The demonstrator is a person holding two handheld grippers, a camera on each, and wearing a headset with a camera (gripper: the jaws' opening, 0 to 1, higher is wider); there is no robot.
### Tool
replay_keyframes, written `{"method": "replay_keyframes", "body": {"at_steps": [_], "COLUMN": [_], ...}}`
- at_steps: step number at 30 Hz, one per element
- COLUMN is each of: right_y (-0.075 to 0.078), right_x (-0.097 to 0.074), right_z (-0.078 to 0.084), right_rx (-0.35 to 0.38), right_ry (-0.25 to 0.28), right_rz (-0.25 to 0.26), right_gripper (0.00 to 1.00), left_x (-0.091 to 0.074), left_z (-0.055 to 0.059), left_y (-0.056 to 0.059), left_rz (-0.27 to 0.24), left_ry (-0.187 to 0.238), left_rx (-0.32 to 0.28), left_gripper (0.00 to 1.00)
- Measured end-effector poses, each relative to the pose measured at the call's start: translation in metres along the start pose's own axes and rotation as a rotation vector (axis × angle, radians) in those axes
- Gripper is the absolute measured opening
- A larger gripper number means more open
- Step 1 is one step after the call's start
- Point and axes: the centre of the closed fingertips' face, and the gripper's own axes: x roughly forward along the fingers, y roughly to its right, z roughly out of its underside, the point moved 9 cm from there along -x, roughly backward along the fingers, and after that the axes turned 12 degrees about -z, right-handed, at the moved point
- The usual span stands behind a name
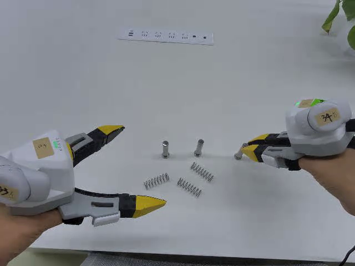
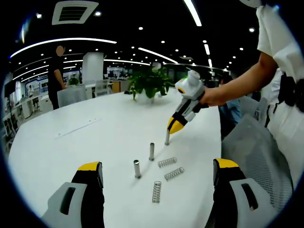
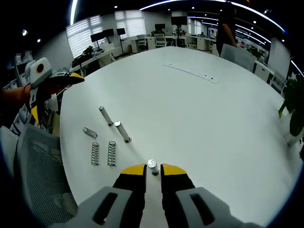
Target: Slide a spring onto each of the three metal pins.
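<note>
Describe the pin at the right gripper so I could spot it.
On the white table, a row of three metal pins stands beyond three loose springs. The rightmost pin is it: it leans between the yellow tips of the right gripper, while the other two pins stand free.

Open-plan office, folks: long ceiling light strips (image 2: 61, 40), rows of desks with monitors (image 3: 105, 34) (window blinds (image 3: 133, 19) behind), a potted plant (image 2: 149, 84), one big white bench (image 1: 249, 83).
</note>
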Motion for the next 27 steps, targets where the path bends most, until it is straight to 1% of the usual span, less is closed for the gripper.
{"method": "replay_keyframes", "body": {"at_steps": [4, 9, 12, 16, 18, 20, 22, 24, 27], "right_y": [0.0, 0.0, 0.0, -0.003, -0.002, -0.005, -0.003, -0.007, -0.006], "right_x": [-0.002, -0.006, -0.009, -0.016, -0.022, -0.026, -0.03, -0.037, -0.044], "right_z": [0.0, 0.0, 0.0, -0.001, 0.001, -0.001, 0.0, -0.001, 0.001], "right_rx": [-0.002, 0.002, -0.001, 0.001, 0.003, -0.002, -0.006, -0.013, -0.018], "right_ry": [0.002, 0.017, 0.026, 0.051, 0.067, 0.083, 0.098, 0.111, 0.136], "right_rz": [-0.001, -0.001, 0.002, -0.004, -0.006, -0.008, -0.012, -0.009, -0.011], "right_gripper": [0.15, 0.17, 0.2, 0.23, 0.26, 0.28, 0.32, 0.35, 0.39], "left_x": [0.0, -0.001, -0.002, -0.002, -0.003, -0.004, -0.004, -0.006, -0.007], "left_z": [0.002, 0.001, 0.001, 0.0, 0.0, 0.002, 0.004, 0.005, 0.007], "left_y": [-0.002, -0.002, -0.002, 0.0, 0.0, -0.001, -0.002, -0.003, -0.005], "left_rz": [0.0, 0.002, 0.001, 0.003, 0.002, 0.002, 0.002, 0.001, 0.0], "left_ry": [0.0, -0.001, -0.001, -0.007, -0.009, -0.016, -0.022, -0.029, -0.042], "left_rx": [0.001, 0.005, 0.007, 0.011, 0.011, 0.016, 0.015, 0.018, 0.022], "left_gripper": [0.98, 0.98, 0.98, 0.98, 0.97, 0.97, 0.97, 0.96, 0.95]}}
